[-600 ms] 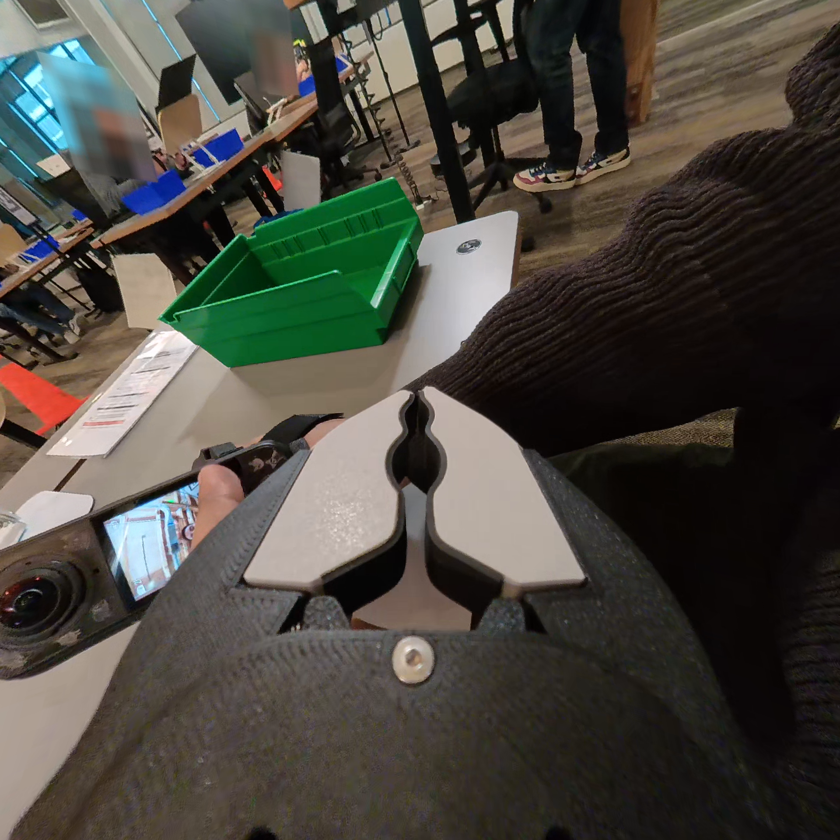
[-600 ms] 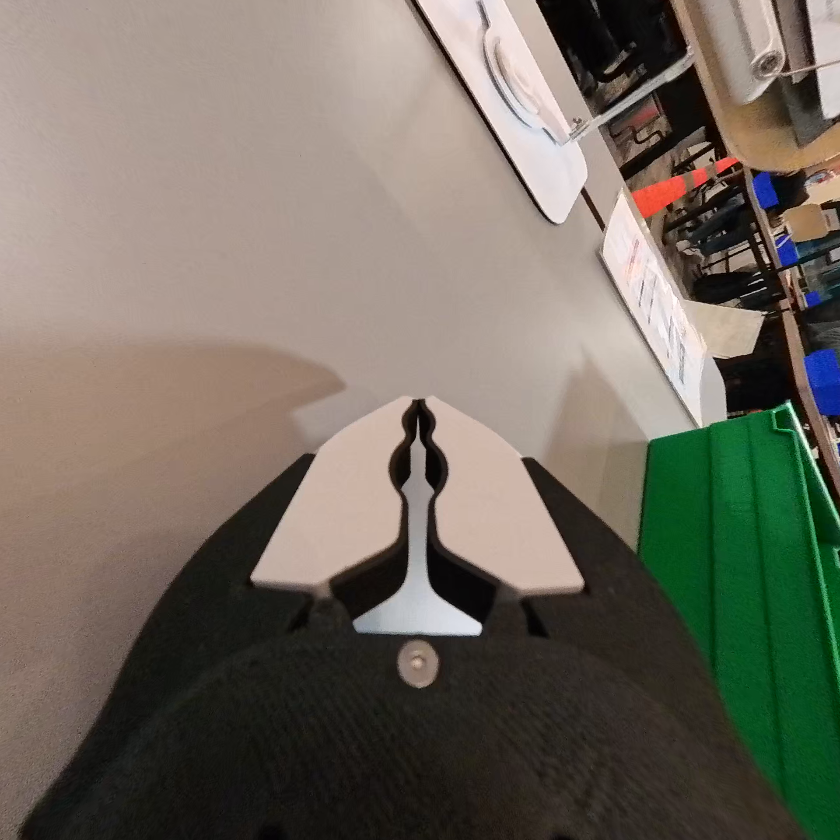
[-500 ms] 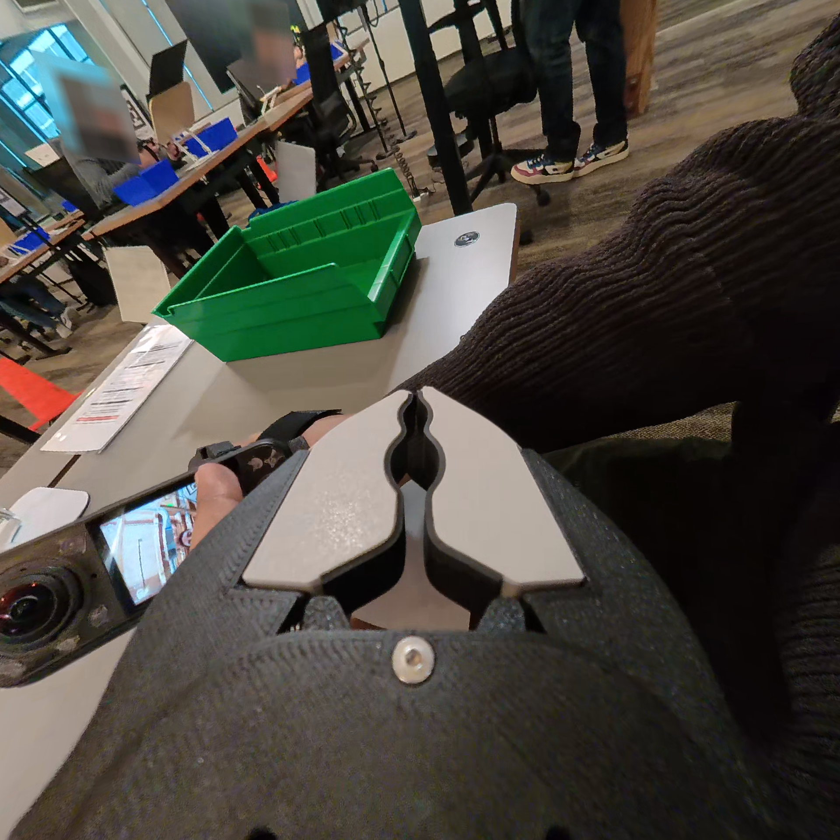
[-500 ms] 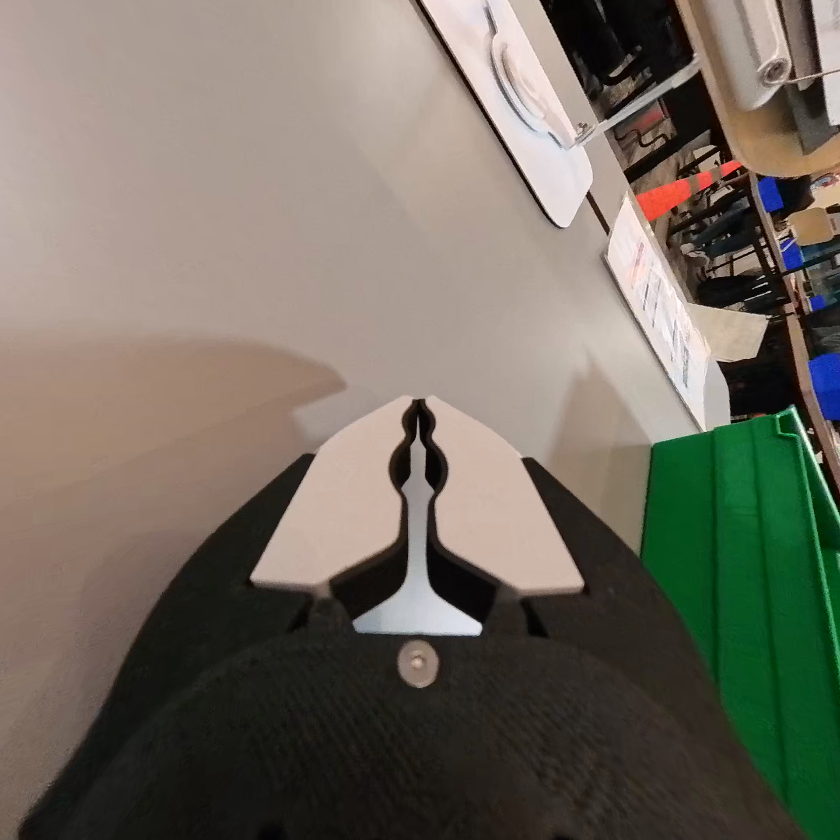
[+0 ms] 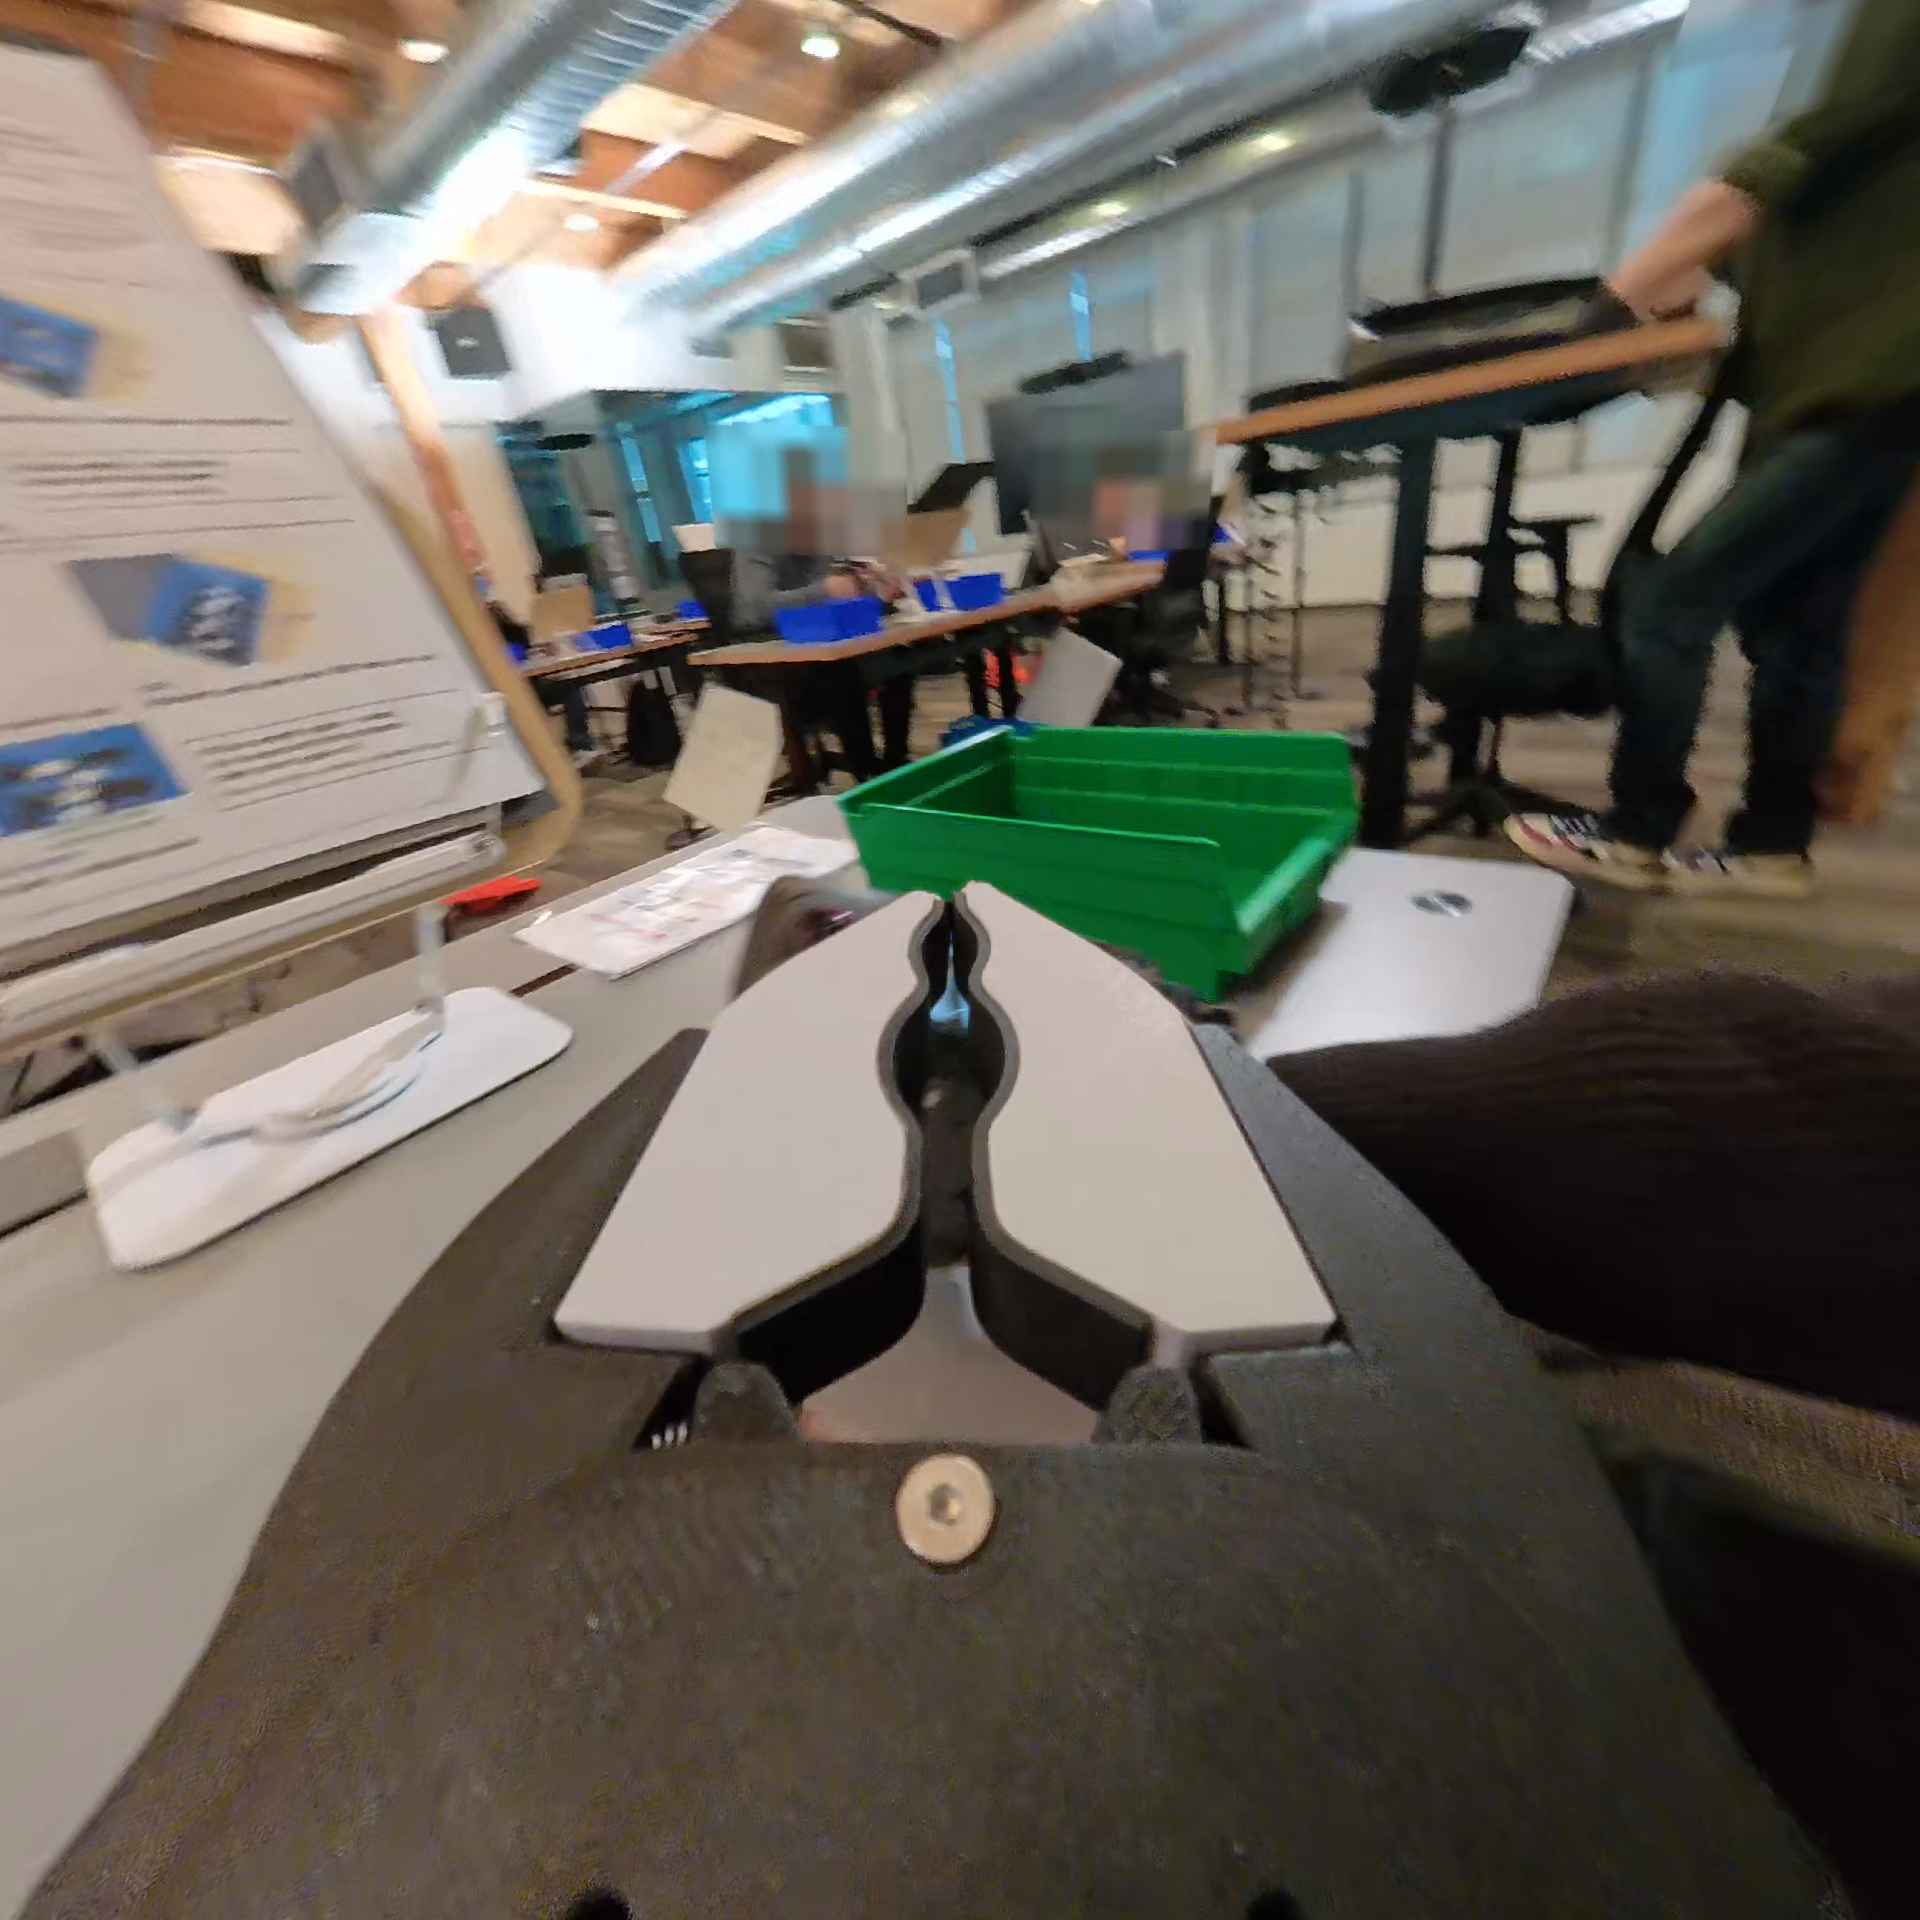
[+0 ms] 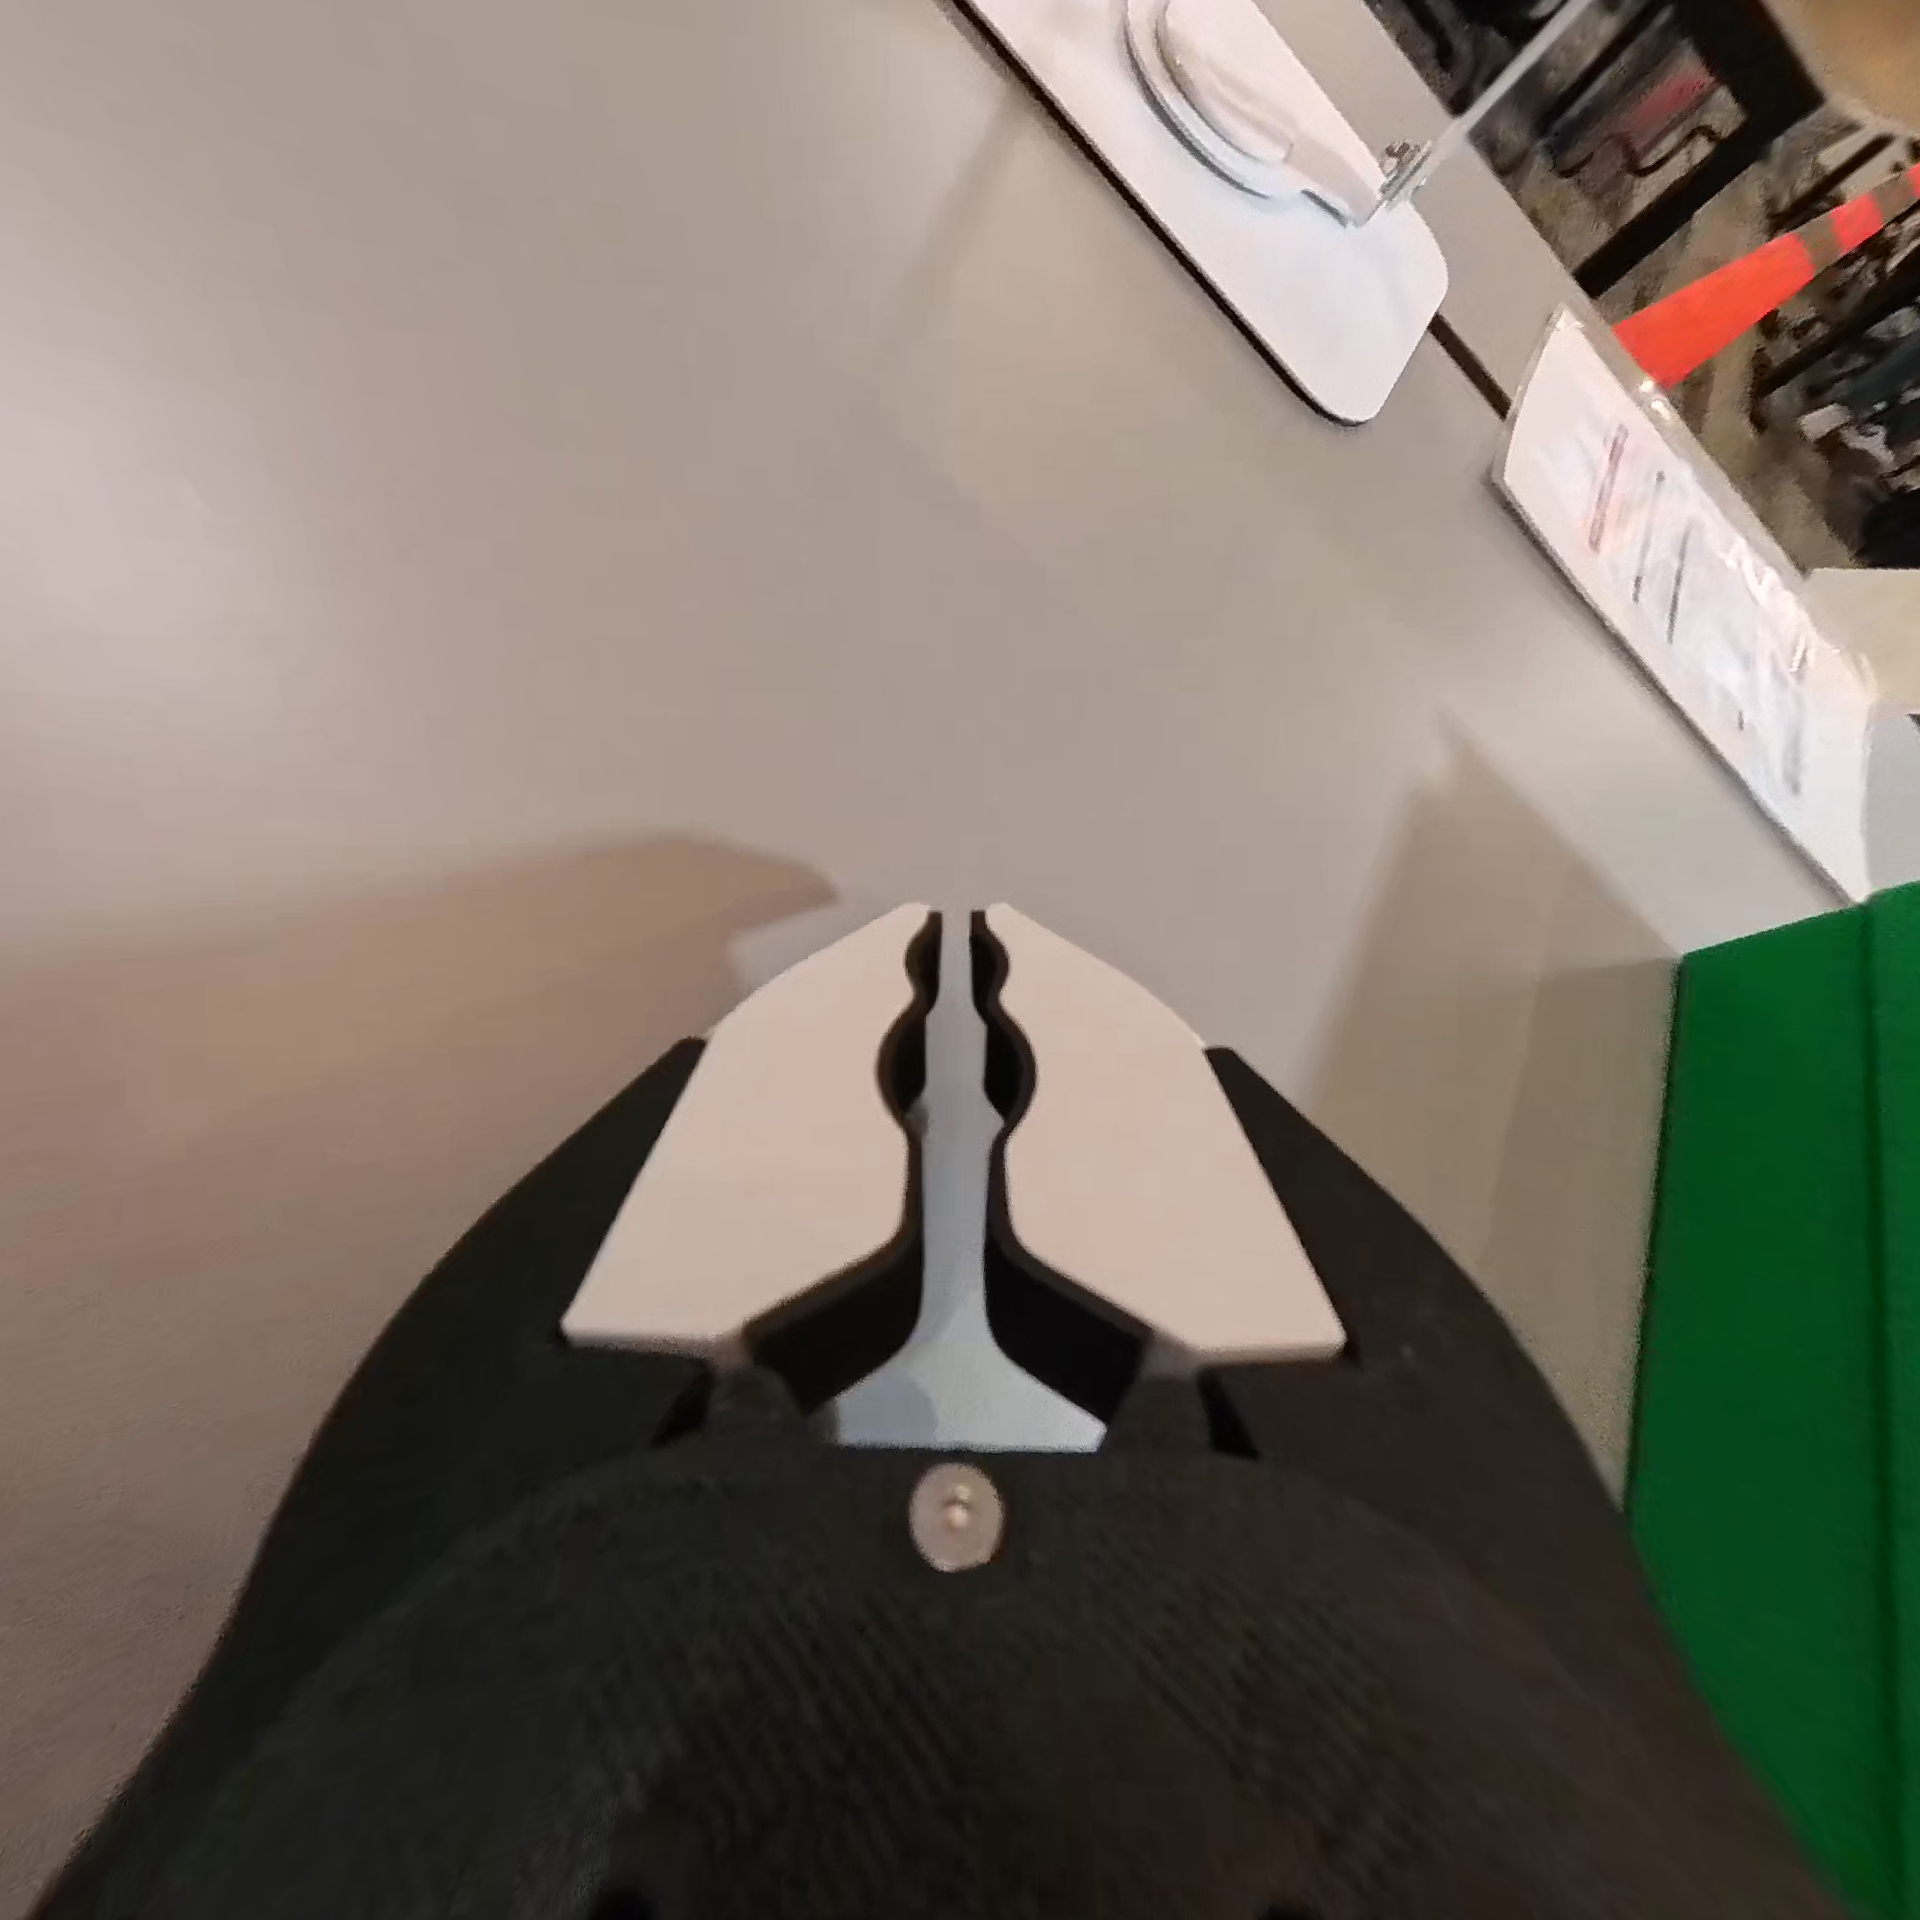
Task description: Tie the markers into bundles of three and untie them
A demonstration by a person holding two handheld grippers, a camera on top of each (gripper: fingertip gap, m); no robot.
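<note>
No markers show in either view. My left gripper (image 5: 951, 912) is shut and empty, held low over the grey table (image 5: 208, 1403) and pointing at a green bin (image 5: 1101, 831). My right gripper (image 6: 954, 920) is almost shut, with only a thin slit between its fingertips, and holds nothing. It hovers close above the bare grey table (image 6: 520, 520). The green bin (image 6: 1766, 1247) stands just to its right. The view is tilted.
A sign stand with a flat white base (image 5: 312, 1091) stands at the left; the base also shows in the right wrist view (image 6: 1299, 208). A printed sheet (image 5: 686, 904) lies by the bin. A dark knitted sleeve (image 5: 1610, 1164) crosses on the right. A person stands beyond the table. Some 25 cm of space lies between my two pairs of fingers.
The left gripper has swung up and to the left: the sign stand has come into view and the other gripper's camera has left it. The right fingertips have parted by a thin slit.
</note>
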